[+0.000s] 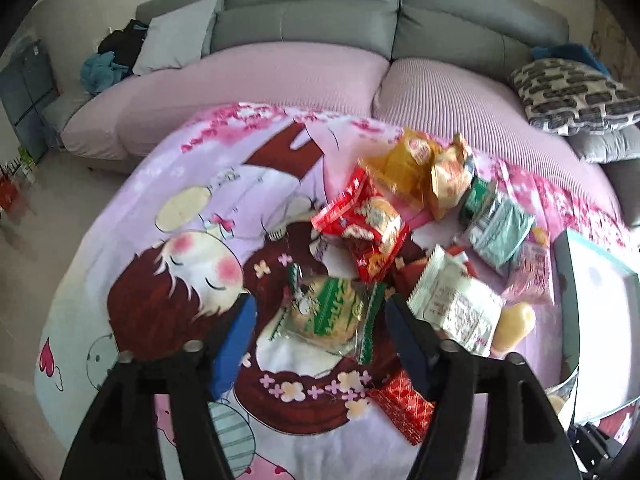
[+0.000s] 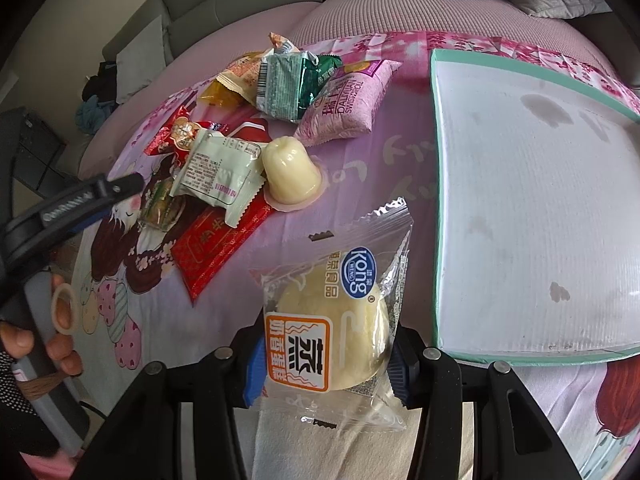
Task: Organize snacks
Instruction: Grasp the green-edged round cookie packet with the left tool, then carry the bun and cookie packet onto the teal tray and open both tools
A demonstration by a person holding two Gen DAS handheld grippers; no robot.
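Note:
A pile of snack packets lies on a cartoon-print blanket (image 1: 168, 248). My left gripper (image 1: 320, 332) is open, its blue fingers either side of a clear packet with green print (image 1: 328, 316) on the blanket. My right gripper (image 2: 324, 364) is shut on a clear packet holding a pale yellow cake (image 2: 340, 320), held above the blanket. A white tray with a teal rim (image 2: 438, 208) lies to the right; it also shows in the left wrist view (image 1: 568, 280). The left gripper (image 2: 100, 192) shows at the left edge of the right wrist view.
In the pile are a red packet (image 1: 360, 224), a white packet (image 1: 456, 308), a green packet (image 2: 292, 84), a pink packet (image 2: 348, 104), a flat red packet (image 2: 216, 248) and a jelly cup (image 2: 290, 172). A grey sofa (image 1: 312, 12) and pillows stand behind.

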